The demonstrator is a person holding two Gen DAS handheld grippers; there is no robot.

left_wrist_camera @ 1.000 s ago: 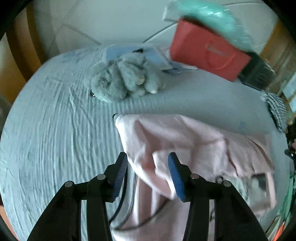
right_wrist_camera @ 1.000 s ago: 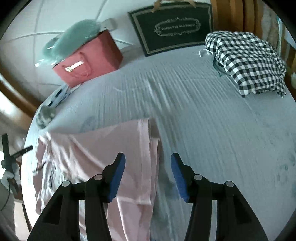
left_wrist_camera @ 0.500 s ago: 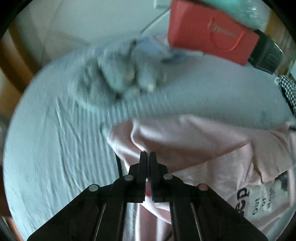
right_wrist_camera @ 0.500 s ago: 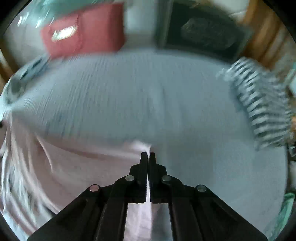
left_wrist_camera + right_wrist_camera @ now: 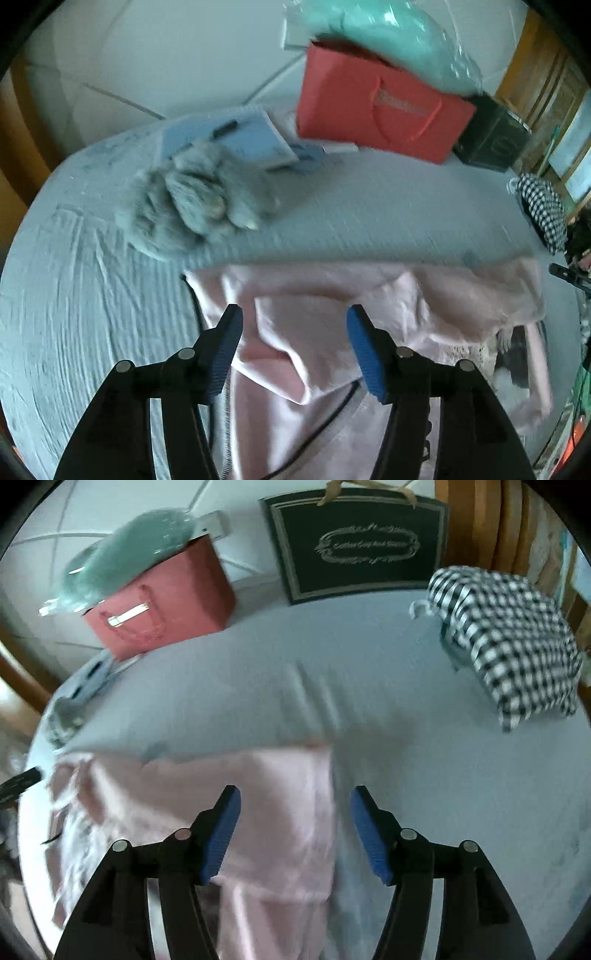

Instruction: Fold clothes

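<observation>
Spread across the pale blue bedsheet [image 5: 369, 686], a pink T-shirt [image 5: 332, 295] is seen lying directly under and ahead of both grippers, part of it already turned over itself. The left gripper [image 5: 293, 349] is held released, its blue pads wide apart over a loose flap of pink fabric, with nothing caught between them. The right gripper [image 5: 295, 829] is likewise released and empty, and the shirt's straight side edge is found between its pads, nearer the right one. A printed panel is glimpsed at the far right of the left gripper's view.

The garment is judged to be light, thin and limp, so no shape would be kept once it is lifted, and sagging or bunching should be expected. A hold is best taken at an edge or corner, through both layers where they are doubled, so that the inner layer is not left behind.

Ahead of the left gripper a grey plush toy [image 5: 199, 206] is seen, with a red paper bag [image 5: 380, 114] beyond it. Ahead and to the right of the right gripper, well apart from the shirt, a black-and-white checked garment [image 5: 509, 642] is lying.
</observation>
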